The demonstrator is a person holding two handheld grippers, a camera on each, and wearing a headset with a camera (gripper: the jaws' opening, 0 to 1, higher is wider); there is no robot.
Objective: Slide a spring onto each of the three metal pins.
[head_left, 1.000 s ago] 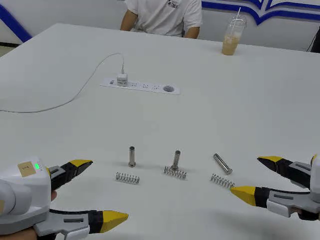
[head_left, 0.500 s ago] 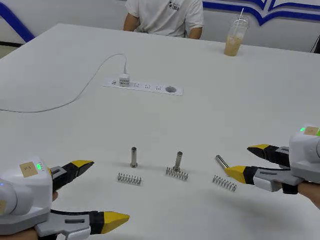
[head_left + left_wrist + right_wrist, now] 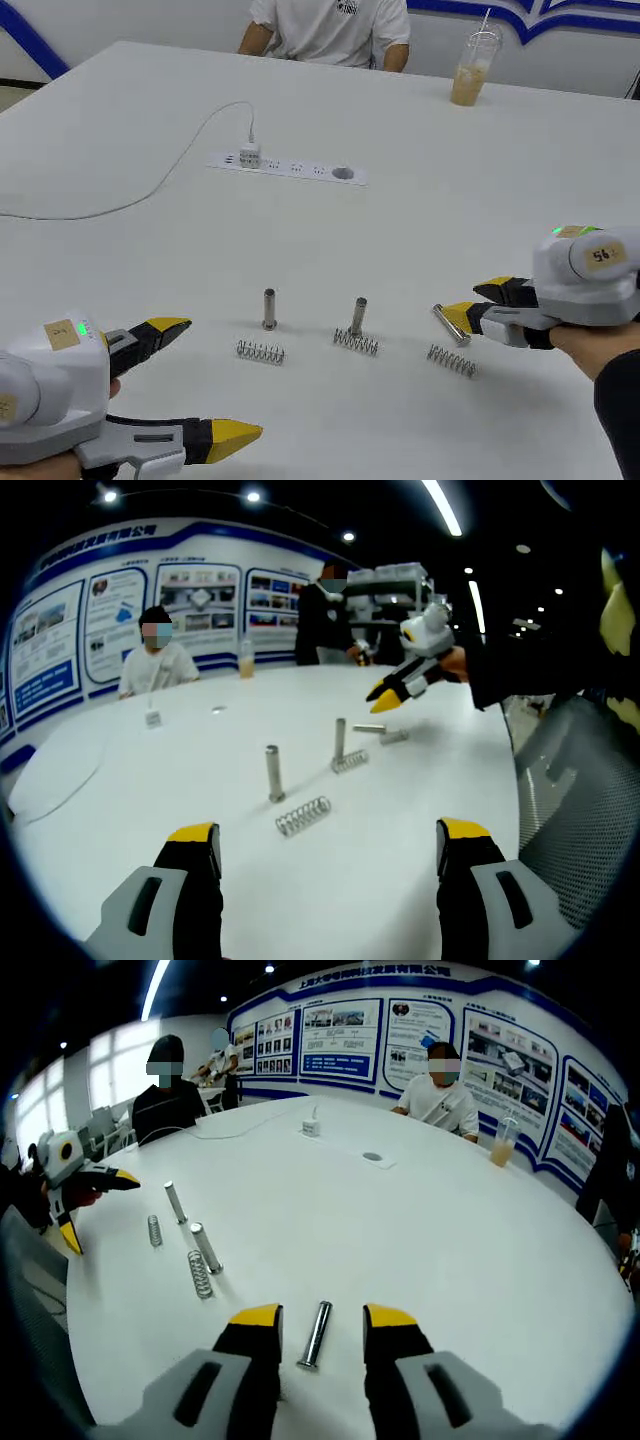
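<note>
Two metal pins stand upright on the white table, one at the left [image 3: 269,308] and one in the middle [image 3: 358,316]. A third pin [image 3: 449,325] lies flat at the right. A spring lies in front of each: left [image 3: 260,352], middle [image 3: 355,343], right [image 3: 451,361]. My right gripper [image 3: 468,303] is open, its jaws on either side of the lying pin [image 3: 315,1333] without touching it. My left gripper [image 3: 205,380] is wide open and holds nothing, short of the left spring [image 3: 303,816].
A white power strip [image 3: 290,169] with a plugged-in charger and a cable lies further back. An iced drink cup [image 3: 471,70] stands at the far edge. A person [image 3: 325,30] sits at the far side of the table [image 3: 120,130].
My right gripper has moved left and forward to the lying pin, and its jaws have narrowed around it. The left gripper has stayed put.
</note>
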